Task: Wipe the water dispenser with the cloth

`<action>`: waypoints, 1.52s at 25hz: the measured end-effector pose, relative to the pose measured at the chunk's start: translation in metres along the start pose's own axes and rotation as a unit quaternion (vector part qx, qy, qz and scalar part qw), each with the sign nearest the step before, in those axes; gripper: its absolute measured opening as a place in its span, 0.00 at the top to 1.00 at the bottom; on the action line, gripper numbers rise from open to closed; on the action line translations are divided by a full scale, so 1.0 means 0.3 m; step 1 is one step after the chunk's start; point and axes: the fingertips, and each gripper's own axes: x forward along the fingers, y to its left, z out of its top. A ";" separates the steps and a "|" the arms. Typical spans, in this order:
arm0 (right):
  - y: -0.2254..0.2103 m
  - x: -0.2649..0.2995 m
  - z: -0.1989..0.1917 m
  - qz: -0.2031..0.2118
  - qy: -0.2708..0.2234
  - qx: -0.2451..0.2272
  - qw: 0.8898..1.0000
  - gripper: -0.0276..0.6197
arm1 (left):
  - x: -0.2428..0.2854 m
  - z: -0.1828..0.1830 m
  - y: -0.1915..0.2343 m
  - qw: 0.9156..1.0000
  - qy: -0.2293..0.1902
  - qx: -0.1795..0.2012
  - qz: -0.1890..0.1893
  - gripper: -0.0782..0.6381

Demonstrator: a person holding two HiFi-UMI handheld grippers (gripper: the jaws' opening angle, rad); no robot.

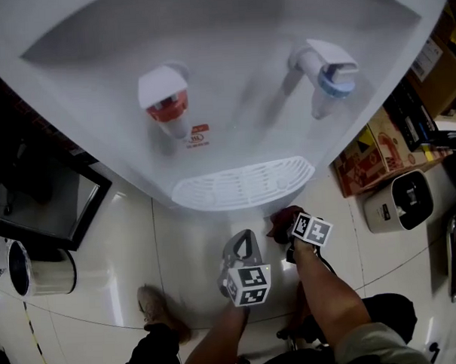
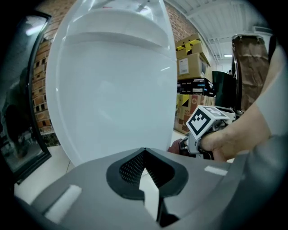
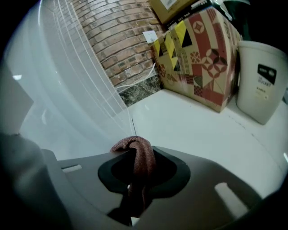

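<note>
The white water dispenser [image 1: 230, 57] fills the top of the head view, with a red tap [image 1: 165, 103], a blue tap [image 1: 331, 76] and a drip grille [image 1: 243, 183]. Below the grille my right gripper [image 1: 287, 222] is shut on a reddish-brown cloth [image 1: 279, 223], close to the dispenser's front. In the right gripper view the cloth [image 3: 139, 157] bunches between the jaws of the right gripper [image 3: 134, 150], beside the dispenser's wall [image 3: 54, 99]. My left gripper [image 1: 244, 235] hangs just left of it, jaws together and holding nothing. In its own view the left gripper [image 2: 144, 150] faces the dispenser's front [image 2: 112, 90].
Patterned cardboard boxes [image 1: 366, 152] [image 3: 202, 58] and a white bin [image 1: 398, 200] [image 3: 261, 81] stand to the dispenser's right. A black-framed panel [image 1: 40, 201] and a white cylinder [image 1: 36, 272] are at the left. The person's shoe [image 1: 154, 305] rests on the pale tiled floor [image 1: 132, 242].
</note>
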 end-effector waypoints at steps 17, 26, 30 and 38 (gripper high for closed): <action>0.352 -1.016 0.709 0.186 -0.267 -0.249 0.912 0.83 | -0.649 0.739 -0.025 0.987 -0.111 0.022 0.112 0.89; 0.571 -1.401 0.825 0.274 -0.362 -0.308 0.836 0.83 | -0.819 0.979 -0.089 0.973 -0.181 0.055 0.134 0.89; 0.628 -1.531 0.829 0.290 -0.376 -0.342 0.810 0.83 | -0.910 1.107 -0.075 0.963 -0.225 0.022 0.145 0.89; 0.505 -1.609 0.936 0.320 -0.420 -0.350 0.774 0.83 | -0.787 1.235 -0.171 0.964 -0.225 0.026 0.142 0.89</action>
